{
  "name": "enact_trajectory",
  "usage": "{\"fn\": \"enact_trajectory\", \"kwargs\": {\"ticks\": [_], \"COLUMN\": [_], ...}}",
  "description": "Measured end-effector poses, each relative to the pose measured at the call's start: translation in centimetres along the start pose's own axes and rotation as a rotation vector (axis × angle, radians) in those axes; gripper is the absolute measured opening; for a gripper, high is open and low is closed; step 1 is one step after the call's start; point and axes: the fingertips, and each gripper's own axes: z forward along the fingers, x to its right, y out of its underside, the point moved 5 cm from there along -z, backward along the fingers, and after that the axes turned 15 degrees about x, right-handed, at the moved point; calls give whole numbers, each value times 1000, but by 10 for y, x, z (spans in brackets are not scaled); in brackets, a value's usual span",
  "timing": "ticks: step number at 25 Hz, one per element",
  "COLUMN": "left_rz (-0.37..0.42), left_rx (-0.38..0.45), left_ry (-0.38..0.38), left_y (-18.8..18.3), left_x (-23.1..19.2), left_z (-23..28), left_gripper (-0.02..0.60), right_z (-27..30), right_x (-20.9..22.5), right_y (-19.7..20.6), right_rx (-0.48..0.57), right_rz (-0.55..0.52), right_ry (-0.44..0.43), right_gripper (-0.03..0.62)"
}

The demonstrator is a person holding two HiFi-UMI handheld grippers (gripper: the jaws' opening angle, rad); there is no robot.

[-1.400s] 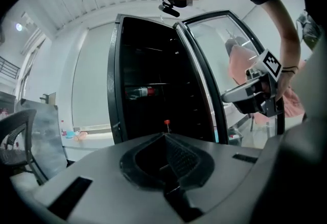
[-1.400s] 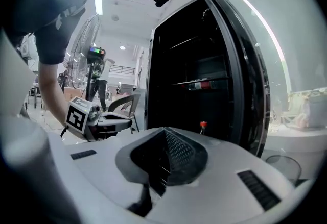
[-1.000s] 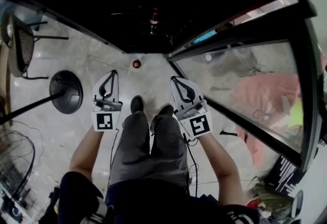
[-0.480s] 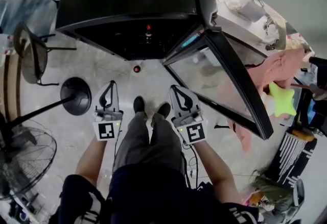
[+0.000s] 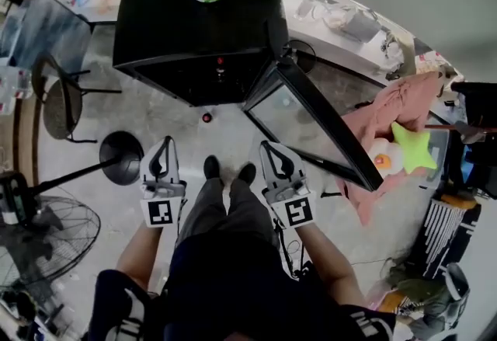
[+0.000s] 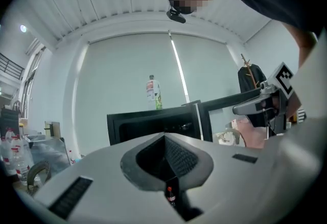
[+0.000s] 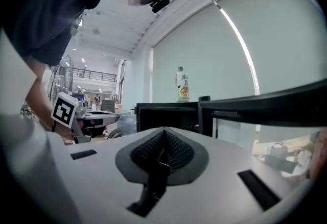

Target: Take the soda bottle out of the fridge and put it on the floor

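Jaws of left hand-held gripper (image 5: pixel 165 145) and right hand-held gripper (image 5: pixel 268 148) are pressed together, empty. Soda bottle (image 5: pixel 206 117), probably upright, sits on floor (image 5: pixel 175 120) ahead of and between them.

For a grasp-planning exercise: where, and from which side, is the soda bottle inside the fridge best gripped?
Probably around its body, coming level from the front: the bottle stands upright in the fridge, whose door is swung open to the right.
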Motion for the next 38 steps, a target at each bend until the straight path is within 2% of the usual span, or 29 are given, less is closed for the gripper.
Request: {"fn": "enact_trajectory", "kwargs": {"ticks": [7, 18, 28, 38], "left_rz": [5, 24, -20, -16], "left_rx": [31, 54, 27, 12], "left_ry": [7, 10, -18, -29], "left_y": [-55, -91, -92, -87], "left_x": [1, 1, -9, -11], "left_z": [-4, -22, -32, -31], "left_gripper": [23, 23, 23, 23], "right_z": [-20, -38, -36, -34], "right_x": [-3, -2, -5, -9], "right_y": [-46, -88, -95, -91], "right_rx": [-15, -8, -8, -55], "right_rz": [-32, -90, -88, -115], "right_ry": [22, 79, 111, 103], "right_gripper": [18, 18, 18, 18]}}
